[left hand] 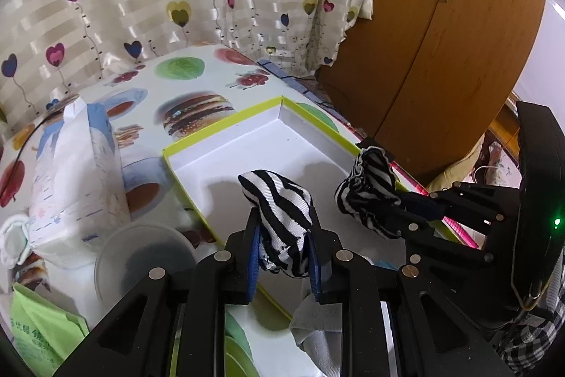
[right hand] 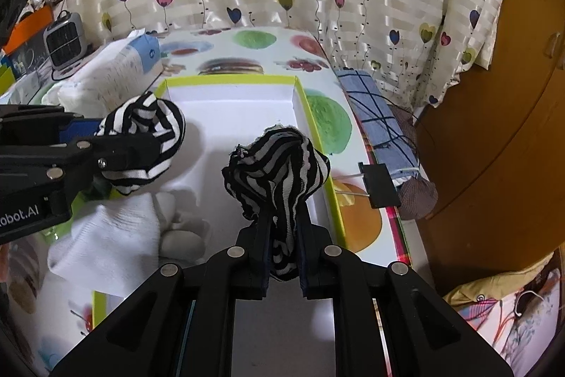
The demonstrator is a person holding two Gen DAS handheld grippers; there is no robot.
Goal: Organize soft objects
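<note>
Above the white tray [right hand: 317, 129] with the lime rim, both tongs were clamped on striped fabric. The left tongs [left hand: 284, 235] pinched a black-and-white striped sock [left hand: 279, 204], its bunched end rising past the tips. The right tongs [right hand: 282, 235] pinched another striped sock [right hand: 279, 158] the same way. Both bundles hung side by side, near each other but apart, over the tray's open floor, so placing either seemed to call for a move straight down. White socks [right hand: 116, 225] already lay at the tray's near left corner, closer to the left tongs.
</note>
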